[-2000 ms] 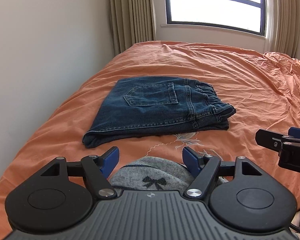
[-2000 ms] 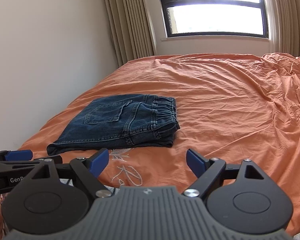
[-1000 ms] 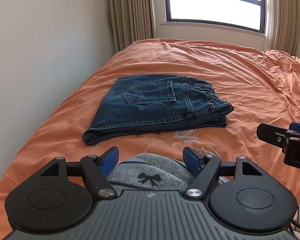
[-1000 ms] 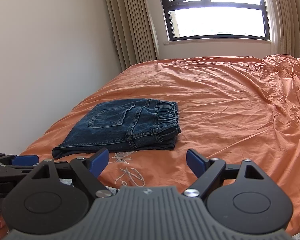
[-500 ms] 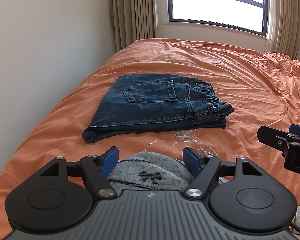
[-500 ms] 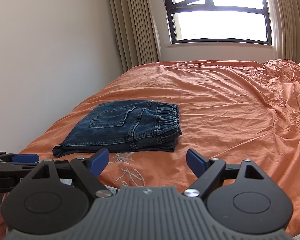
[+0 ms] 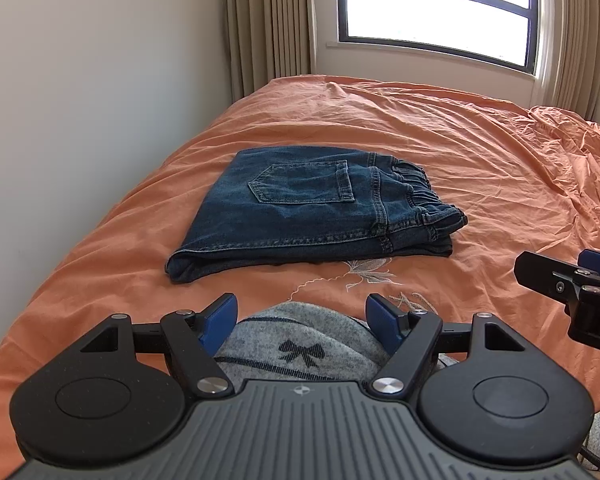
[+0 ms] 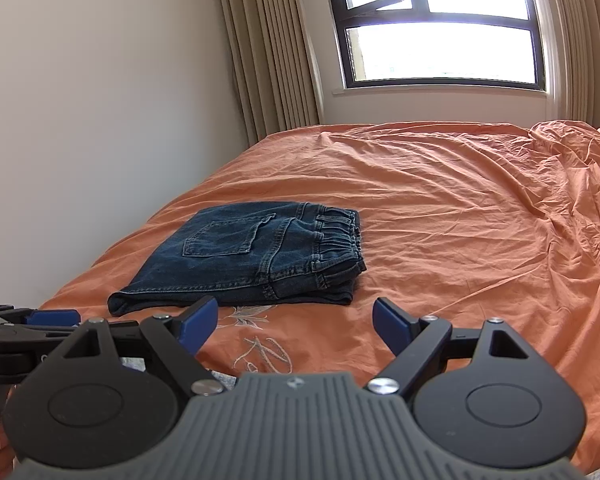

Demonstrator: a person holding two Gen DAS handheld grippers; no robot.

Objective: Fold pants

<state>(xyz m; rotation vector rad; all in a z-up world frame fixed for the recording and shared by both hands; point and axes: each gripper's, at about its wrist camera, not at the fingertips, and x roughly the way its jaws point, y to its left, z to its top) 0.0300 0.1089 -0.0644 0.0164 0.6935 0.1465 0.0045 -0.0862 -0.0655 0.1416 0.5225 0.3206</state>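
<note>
The dark blue jeans (image 7: pixel 312 216) lie folded into a flat rectangle on the orange bed (image 7: pixel 480 168), back pocket up, elastic waistband to the right. They also show in the right wrist view (image 8: pixel 252 256). My left gripper (image 7: pixel 302 318) is open and empty, held back from the jeans near the bed's front edge. My right gripper (image 8: pixel 296 320) is open and empty, also short of the jeans. The right gripper shows at the right edge of the left wrist view (image 7: pixel 572 280), and the left gripper at the left edge of the right wrist view (image 8: pixel 28 320).
A grey knitted garment with a black bow (image 7: pixel 300 350) sits just below my left gripper. A white wall (image 7: pixel 80 120) runs along the bed's left side. Curtains (image 8: pixel 276 52) and a window (image 8: pixel 440 32) stand behind. The sheet bunches at the right (image 8: pixel 572 148).
Both grippers have drawn back and tilted up a little, so the jeans sit slightly farther and lower in view. The jeans have not moved. Both grippers stay open.
</note>
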